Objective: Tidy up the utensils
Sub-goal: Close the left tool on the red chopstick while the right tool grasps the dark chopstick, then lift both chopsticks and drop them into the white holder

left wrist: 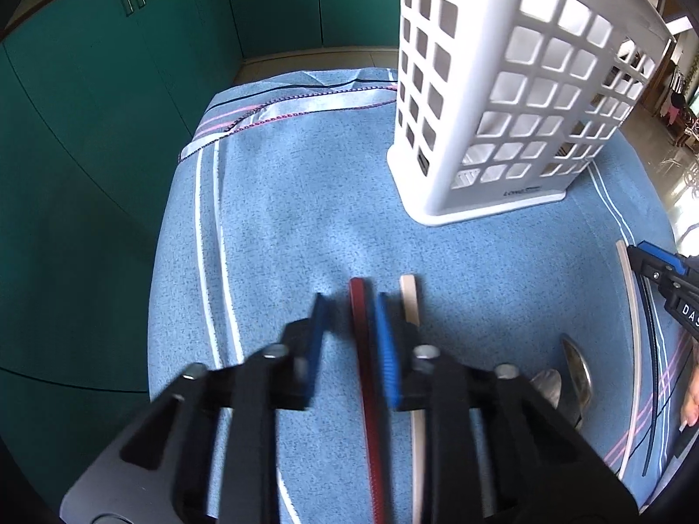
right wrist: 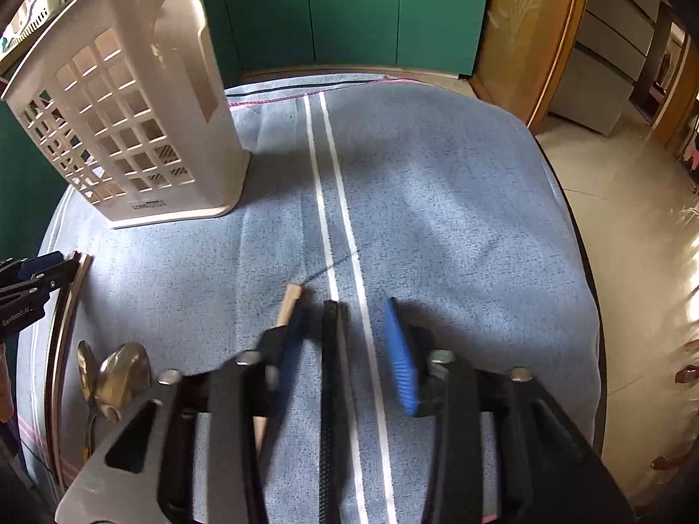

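Our left claw (left wrist: 349, 332) stands apart around a red chopstick (left wrist: 362, 349); our right claw (right wrist: 349, 340) apart around a black one (right wrist: 330, 349) (white holder (left wrist: 502, 100) beyond).

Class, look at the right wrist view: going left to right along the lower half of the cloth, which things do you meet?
Two metal spoons → beige chopstick → black chopstick → white double stripe of the blue cloth.
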